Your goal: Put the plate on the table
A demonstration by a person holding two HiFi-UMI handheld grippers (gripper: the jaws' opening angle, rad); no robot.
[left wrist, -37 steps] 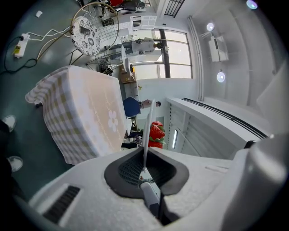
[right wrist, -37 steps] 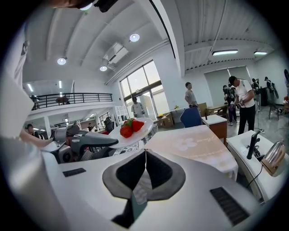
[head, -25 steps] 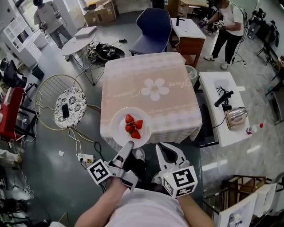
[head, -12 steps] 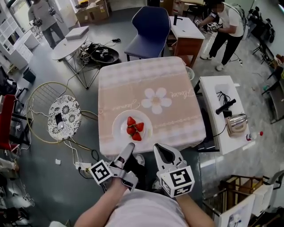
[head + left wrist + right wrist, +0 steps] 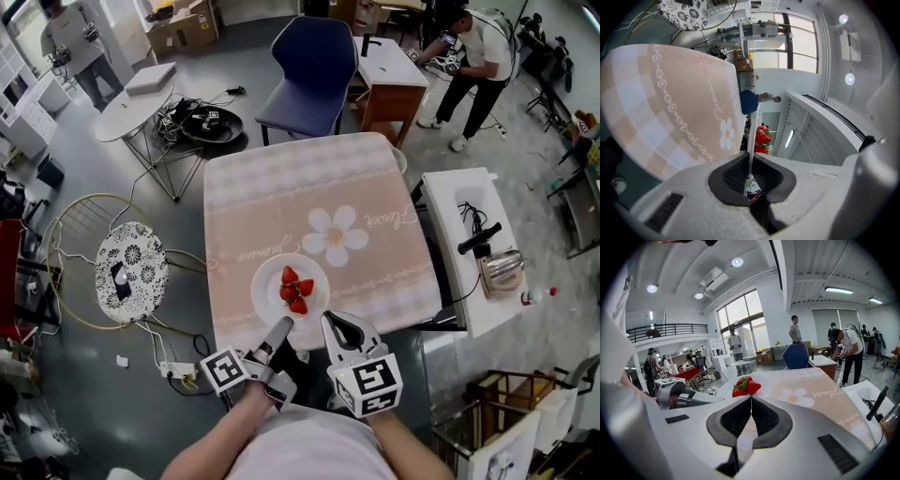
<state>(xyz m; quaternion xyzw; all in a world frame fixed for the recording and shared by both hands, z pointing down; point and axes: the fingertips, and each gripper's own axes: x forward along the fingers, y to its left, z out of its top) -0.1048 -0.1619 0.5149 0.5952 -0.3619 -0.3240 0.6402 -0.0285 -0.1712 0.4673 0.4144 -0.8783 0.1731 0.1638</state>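
Head view: a white plate [image 5: 266, 282] carrying strawberries [image 5: 296, 289] is seen at the near edge of the worktop [image 5: 281, 197], which is covered by a pink checked cloth [image 5: 244, 225] printed with a white flower [image 5: 336, 234]. The plate's near rim is pinched by the left tool [image 5: 284, 323], which is reached in from the near side. Whether the plate rests on the cloth or is held just above it cannot be told. The right tool [image 5: 328, 318] is held just beside the left one, near the plate's rim but apart from it.

In the left gripper view, the plate [image 5: 753, 126] is shown edge-on as a thin white line running into the left tool [image 5: 750, 157], whose jaws are pressed onto the rim. The strawberries [image 5: 762, 137] are seen beyond the jaws and the cloth [image 5: 670, 103] to the left.

In the right gripper view, the right tool [image 5: 751, 398] is shown with its jaw tips pressed together and nothing caught between them. The strawberries [image 5: 746, 386] are seen on the plate [image 5: 767, 380] just beyond the tips, and the flower [image 5: 797, 398] further right on the cloth.

A blue chair [image 5: 309, 66] is stood at the far side of the worktop.
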